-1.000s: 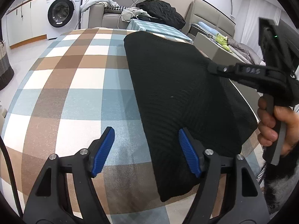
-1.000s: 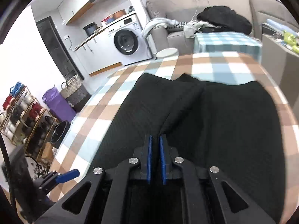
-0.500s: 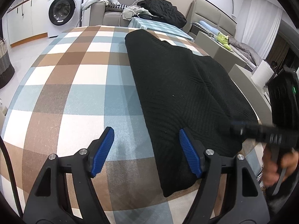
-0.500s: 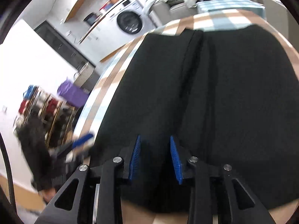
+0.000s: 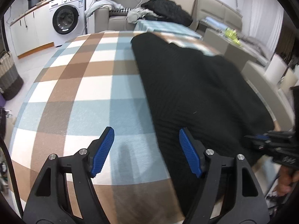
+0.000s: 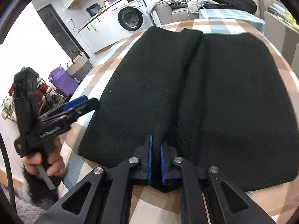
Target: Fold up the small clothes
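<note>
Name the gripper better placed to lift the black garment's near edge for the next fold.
Right. The right gripper is already shut on the black garment at its near edge. The left gripper is open, mostly over the checked tablecloth.

Washing machine (image 5: 65, 18) — sofa (image 5: 114, 19) — purple bag (image 6: 62, 80).

No text can be read; the washing machine (image 5: 68, 16) panel's lettering is too small.
</note>
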`<state>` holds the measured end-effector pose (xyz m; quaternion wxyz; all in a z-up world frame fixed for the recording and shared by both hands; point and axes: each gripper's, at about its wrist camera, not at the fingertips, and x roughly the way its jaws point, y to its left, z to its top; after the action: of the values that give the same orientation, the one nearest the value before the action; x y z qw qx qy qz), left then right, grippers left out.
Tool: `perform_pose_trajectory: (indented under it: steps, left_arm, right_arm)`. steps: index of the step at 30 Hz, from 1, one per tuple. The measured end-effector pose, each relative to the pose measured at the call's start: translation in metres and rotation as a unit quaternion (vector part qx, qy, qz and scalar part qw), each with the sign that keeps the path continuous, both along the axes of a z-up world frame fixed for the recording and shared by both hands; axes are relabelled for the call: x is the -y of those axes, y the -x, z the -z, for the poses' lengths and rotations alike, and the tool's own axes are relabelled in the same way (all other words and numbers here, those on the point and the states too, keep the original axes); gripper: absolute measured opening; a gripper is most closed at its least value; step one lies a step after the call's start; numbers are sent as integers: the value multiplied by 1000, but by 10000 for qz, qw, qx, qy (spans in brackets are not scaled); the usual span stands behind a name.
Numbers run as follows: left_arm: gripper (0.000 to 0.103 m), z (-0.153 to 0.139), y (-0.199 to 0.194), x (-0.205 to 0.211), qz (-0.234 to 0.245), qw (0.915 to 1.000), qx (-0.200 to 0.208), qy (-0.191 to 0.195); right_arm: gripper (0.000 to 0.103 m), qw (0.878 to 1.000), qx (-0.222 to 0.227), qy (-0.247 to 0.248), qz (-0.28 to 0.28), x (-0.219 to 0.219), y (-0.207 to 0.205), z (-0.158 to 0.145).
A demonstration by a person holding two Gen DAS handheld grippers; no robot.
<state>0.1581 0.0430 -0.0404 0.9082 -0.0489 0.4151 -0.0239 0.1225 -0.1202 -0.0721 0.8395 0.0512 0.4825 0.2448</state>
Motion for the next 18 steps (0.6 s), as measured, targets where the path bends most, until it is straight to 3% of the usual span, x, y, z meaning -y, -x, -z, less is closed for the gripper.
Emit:
perform_pose_trajectory:
  steps: [3, 7, 9, 10, 13, 15, 18]
  left_arm:
    - [70, 0, 3, -3, -31, 10000, -44, 32]
    - [70, -9, 11, -2, 63, 9996, 66, 258]
    - [70, -12, 14, 6, 190, 9993, 110, 290]
    - [70, -13, 16, 11, 262, 9992, 154, 242]
    - [70, -19, 24, 23, 494, 9983, 259, 157]
    - [70, -23, 31, 31, 657, 9971, 332, 217]
    - [70, -27, 36, 43, 952, 9942, 411, 276]
  right_arm:
    - [12, 9999, -102, -76, 2, 4, 2, 1]
    - [26, 9996, -49, -210, -171, 8, 2, -7]
    - [26, 9995, -54, -263, -193, 7, 4, -2]
    - [25, 9995, -28, -251, -197, 7, 4, 0]
    - [8, 9989, 258, -282, -272, 2, 11, -7]
    - [6, 9985, 412, -233, -293, 0, 16, -15]
    - [6, 9997, 166, -124, -148, 3, 10, -8]
